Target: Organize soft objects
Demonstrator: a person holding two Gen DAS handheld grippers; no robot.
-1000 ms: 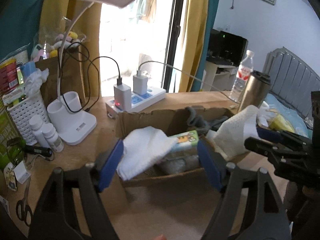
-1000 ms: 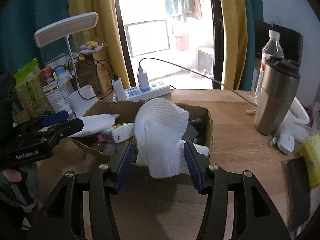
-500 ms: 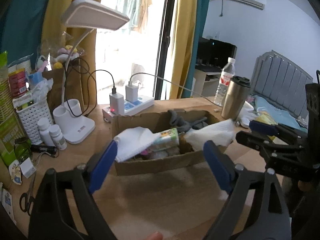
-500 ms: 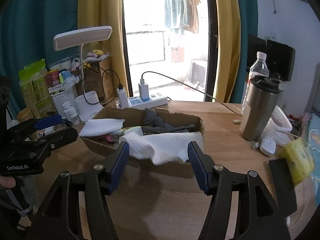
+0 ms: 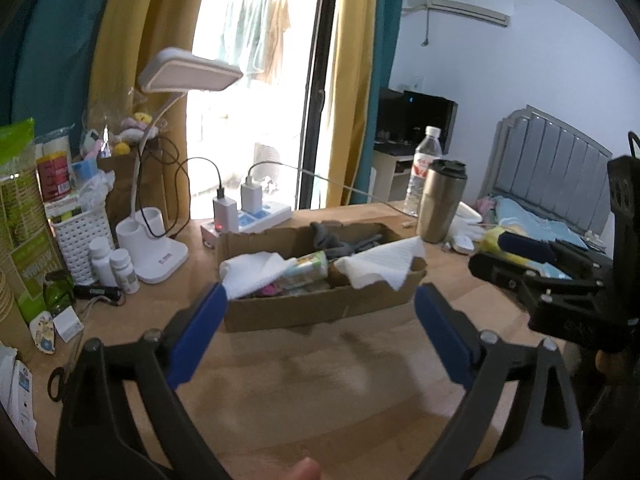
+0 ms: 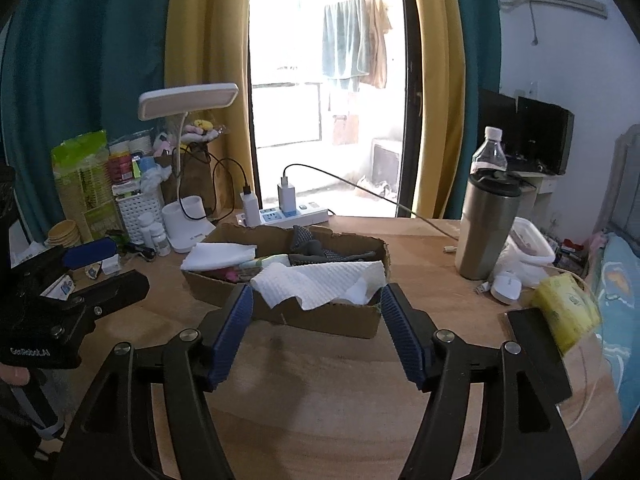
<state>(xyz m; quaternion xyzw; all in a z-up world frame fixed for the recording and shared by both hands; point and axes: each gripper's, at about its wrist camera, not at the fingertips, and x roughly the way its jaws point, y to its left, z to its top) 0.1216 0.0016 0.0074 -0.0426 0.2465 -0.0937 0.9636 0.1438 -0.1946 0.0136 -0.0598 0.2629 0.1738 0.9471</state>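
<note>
The left wrist view shows the left tool (image 5: 320, 304) with its jaws standing wide and opening further, and nothing is between the blue pads (image 5: 198, 334). It hovers over the bare wooden worktop (image 5: 320, 392), apart from the cardboard box (image 5: 316, 308) that lies just beyond the fingertips. A white folded cloth (image 5: 254, 270) lies at the left end of this box and hangs a little over its near rim, close above the left pad but not touching it. A second white cloth (image 5: 384, 262) is draped over the right end of the box, and its corner hangs down the front wall. Between the two cloths are a small green packet (image 5: 310, 264) and, further back, grey fabric (image 5: 340, 240).

In the right wrist view the right tool (image 6: 316, 320) is also empty, and its jaws are opening. The box (image 6: 320, 320) is directly ahead of it, and the draped cloth (image 6: 320, 282) lies just beyond the fingertips, free of both pads.

Outside the box, a steel tumbler (image 6: 486, 228) stands to its right with a water bottle (image 6: 488, 150) behind it. A white desk lamp (image 5: 160, 240) and a power strip (image 5: 256, 216) stand behind and to the left of the box.
</note>
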